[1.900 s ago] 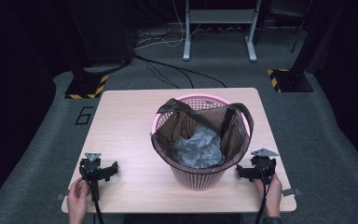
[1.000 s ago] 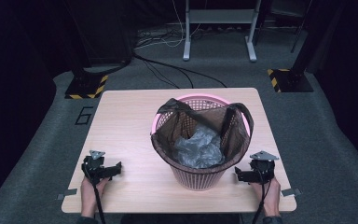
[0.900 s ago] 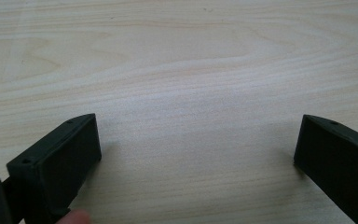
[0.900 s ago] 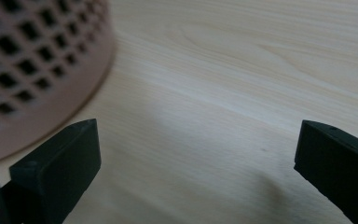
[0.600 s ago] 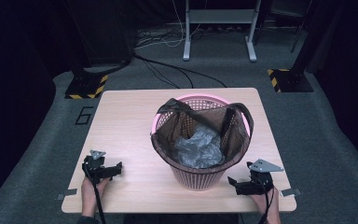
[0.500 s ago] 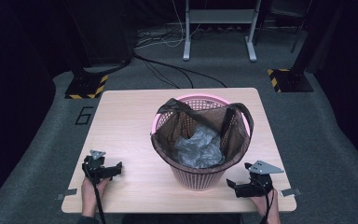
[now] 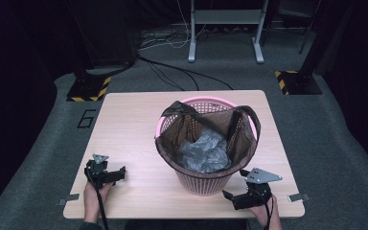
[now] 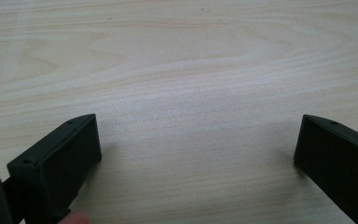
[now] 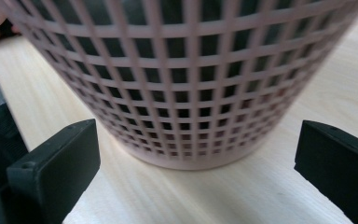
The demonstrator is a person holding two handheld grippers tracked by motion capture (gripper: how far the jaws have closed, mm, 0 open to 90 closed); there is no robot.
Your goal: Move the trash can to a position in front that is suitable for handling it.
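A pink lattice basket [image 7: 206, 179] stands in the middle of the wooden table [image 7: 129, 124], lined with a dark bag [image 7: 242, 139] that has crumpled clear plastic [image 7: 203, 153] at its bottom. My right gripper [image 7: 229, 196] lies at the front right, open, with its jaws pointing left at the basket's foot. In the right gripper view the basket wall [image 9: 186, 79] stands just ahead of the wide-apart jaws. My left gripper [image 7: 120, 172] rests at the front left, open, with bare wood [image 8: 191, 93] between its jaws.
A metal stand [image 7: 225, 28] and cables [image 7: 172, 72] lie on the grey floor beyond the table. Yellow-black striped bases [image 7: 88, 88] sit at both far corners. Two small grey tabs [image 7: 69, 199] are at the table's front corners.
My right gripper has slid toward the front edge and turned left, so its jaws now face the basket's base. The left gripper has stayed in place.
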